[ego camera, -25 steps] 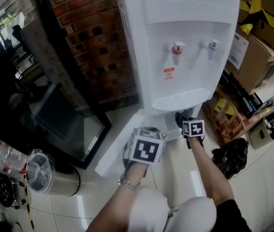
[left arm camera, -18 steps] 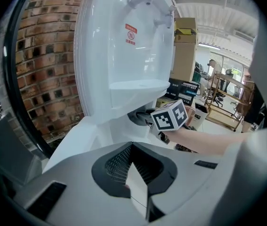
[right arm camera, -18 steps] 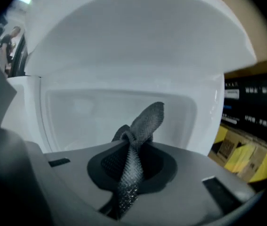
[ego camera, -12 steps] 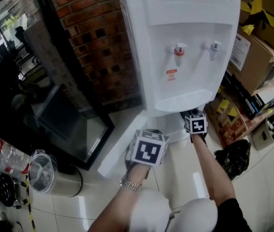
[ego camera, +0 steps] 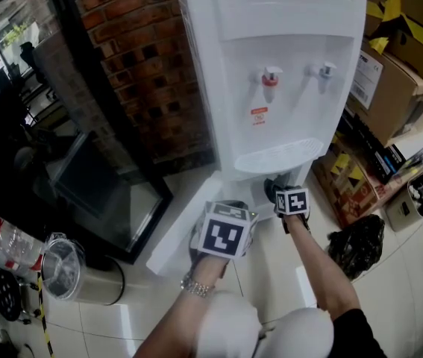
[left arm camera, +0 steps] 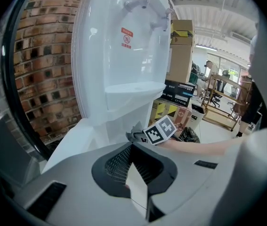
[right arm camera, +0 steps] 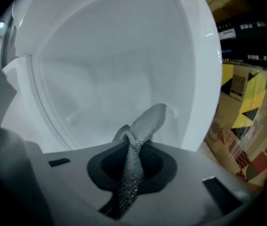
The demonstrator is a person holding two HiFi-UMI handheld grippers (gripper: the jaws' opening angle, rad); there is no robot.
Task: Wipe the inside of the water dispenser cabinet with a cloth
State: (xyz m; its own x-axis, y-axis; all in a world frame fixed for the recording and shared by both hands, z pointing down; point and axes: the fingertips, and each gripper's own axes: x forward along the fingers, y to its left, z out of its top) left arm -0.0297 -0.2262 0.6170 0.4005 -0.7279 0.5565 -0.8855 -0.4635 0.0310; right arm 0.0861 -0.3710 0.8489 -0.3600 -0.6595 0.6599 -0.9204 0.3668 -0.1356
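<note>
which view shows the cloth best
The right gripper view: the grey mesh cloth sits at centre, pinched in the right tongs before the cabinet interior. The head view and left gripper view show only that gripper's marker cube at the cabinet mouth; no cloth is discernible.

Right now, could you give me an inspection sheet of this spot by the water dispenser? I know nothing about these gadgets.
Surface: pale, glossy tiled floor.
Job's things: white water dispenser with its cabinet door open; grey cloth pointed into the white cabinet interior.
Clutter: cardboard boxes and a black bag at the right; metal bin at the left.
Grippers: right gripper, fingers shut on the cloth; left gripper, fingers shut on a white edge, apparently the cabinet door.
Cables: nothing seen.
Surroundings: brick wall beside the dispenser.
</note>
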